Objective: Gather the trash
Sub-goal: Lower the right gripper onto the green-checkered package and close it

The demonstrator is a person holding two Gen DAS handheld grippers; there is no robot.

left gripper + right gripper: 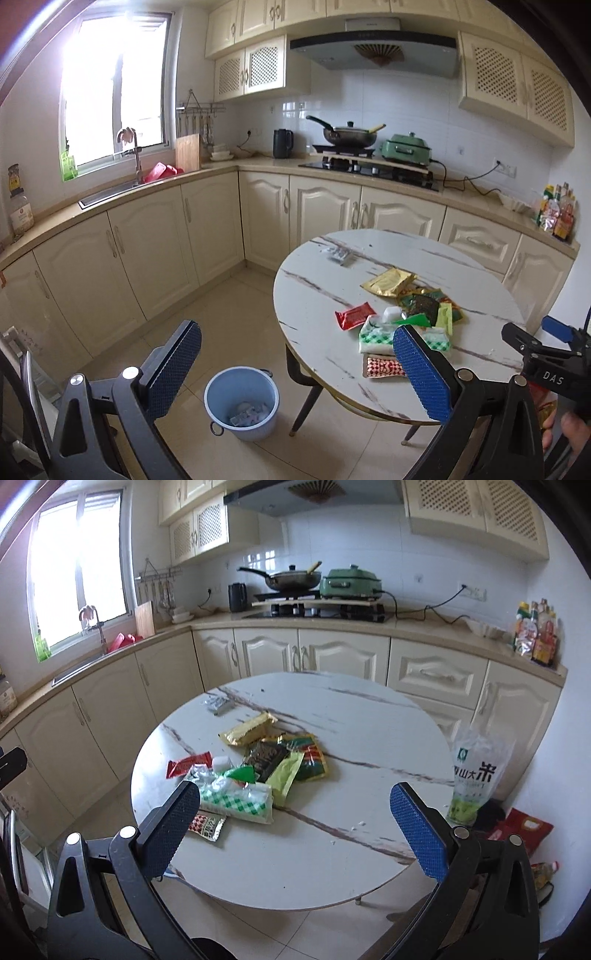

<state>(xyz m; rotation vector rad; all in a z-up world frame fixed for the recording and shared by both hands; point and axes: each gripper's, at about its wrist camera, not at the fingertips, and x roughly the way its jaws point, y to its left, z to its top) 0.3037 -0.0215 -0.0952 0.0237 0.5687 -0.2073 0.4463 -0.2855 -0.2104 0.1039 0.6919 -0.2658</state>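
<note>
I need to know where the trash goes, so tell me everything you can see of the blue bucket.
The bucket shows only in the left wrist view. It is a pale blue, round, plastic-looking pail, standing upright and open on the tiled floor, just left of the table, near a table leg. A metal ring hangs at its near rim and a handle mount shows at the far rim. Some crumpled pale trash already lies at its bottom. Nothing grips it.

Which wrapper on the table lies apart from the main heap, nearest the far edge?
The small silver wrapper at the far left of the table; the coloured packets cluster together nearer the middle.
</note>
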